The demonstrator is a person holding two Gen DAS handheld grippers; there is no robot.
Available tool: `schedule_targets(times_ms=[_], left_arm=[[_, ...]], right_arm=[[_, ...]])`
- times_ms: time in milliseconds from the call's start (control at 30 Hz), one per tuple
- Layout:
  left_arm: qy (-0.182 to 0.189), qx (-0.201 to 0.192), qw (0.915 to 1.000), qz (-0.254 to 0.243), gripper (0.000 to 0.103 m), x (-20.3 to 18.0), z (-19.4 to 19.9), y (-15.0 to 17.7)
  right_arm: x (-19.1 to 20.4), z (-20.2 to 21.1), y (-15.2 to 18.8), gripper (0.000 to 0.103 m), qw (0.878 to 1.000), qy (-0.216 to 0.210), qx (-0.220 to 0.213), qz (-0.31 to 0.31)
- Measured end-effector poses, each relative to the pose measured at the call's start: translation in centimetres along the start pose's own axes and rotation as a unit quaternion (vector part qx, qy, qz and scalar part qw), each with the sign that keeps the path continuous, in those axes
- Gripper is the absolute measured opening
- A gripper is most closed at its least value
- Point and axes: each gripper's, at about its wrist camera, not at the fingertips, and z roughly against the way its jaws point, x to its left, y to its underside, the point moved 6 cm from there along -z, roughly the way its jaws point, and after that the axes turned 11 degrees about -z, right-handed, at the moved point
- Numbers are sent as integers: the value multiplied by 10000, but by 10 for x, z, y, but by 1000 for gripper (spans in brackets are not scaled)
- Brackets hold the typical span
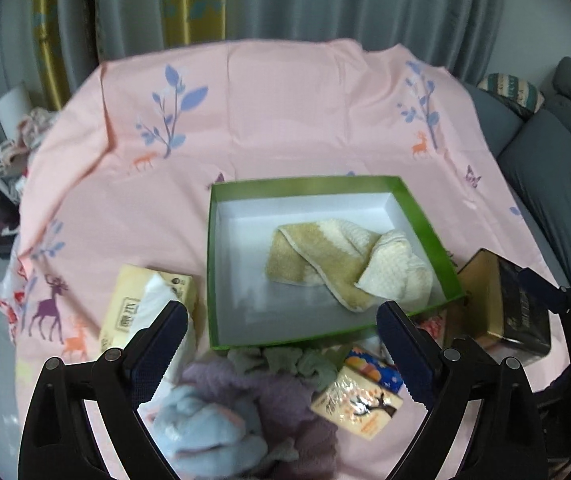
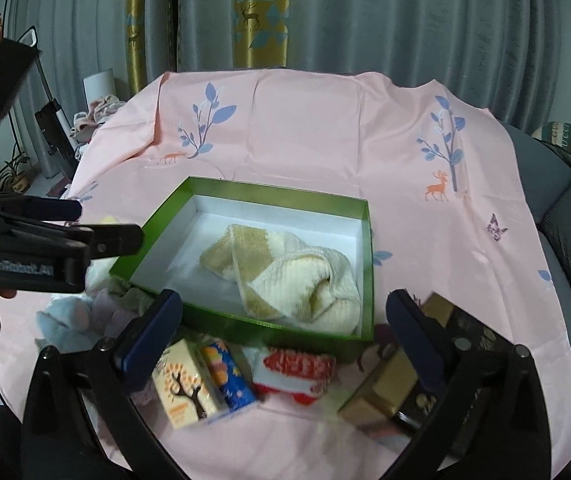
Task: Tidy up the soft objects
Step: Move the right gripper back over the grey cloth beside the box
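A green box (image 1: 425, 224) (image 2: 157, 224) with a white inside holds a yellow-and-cream towel (image 1: 337, 264) (image 2: 285, 276). My left gripper (image 1: 281, 356) is open and empty, above a light blue plush (image 1: 205, 428) and a purple knit cloth (image 1: 285, 400) in front of the box. It also shows in the right wrist view (image 2: 101, 222) at the left. My right gripper (image 2: 283, 340) is open and empty, above a red-and-white knit item (image 2: 297, 372) in front of the box. A grey-green cloth (image 1: 285, 360) lies by the box's front wall.
A tissue pack (image 1: 145, 304) lies left of the box. Small cartons (image 1: 357, 404) (image 2: 189, 388), a blue one (image 2: 229, 376), and a gold-and-black tin (image 1: 501, 308) (image 2: 405, 388) lie in front. A pink printed cloth (image 1: 285, 112) covers the table. A grey sofa (image 1: 557, 160) stands at the right.
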Motion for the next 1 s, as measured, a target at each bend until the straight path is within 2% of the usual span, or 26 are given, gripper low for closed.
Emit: schedule_targets(times_ms=[233,500,800,1000], left_arm=[[-116,-384,9991,-127,96,-8,40,12],[-191,-664,9975,-174,96,-17,73,26],[-68,-788,9968,-118,96,-19,87,45],[-41,-765,9966,292,96,9,87,71]], right_arm=[[-1,39,13,102,9997,-62,-198,-113],[5,66,30,102,9993,-208,-276,-130],[9,79,43,102,9977,-455,-390,-319],[19,79,60,102,9973,-658,-257,-179]])
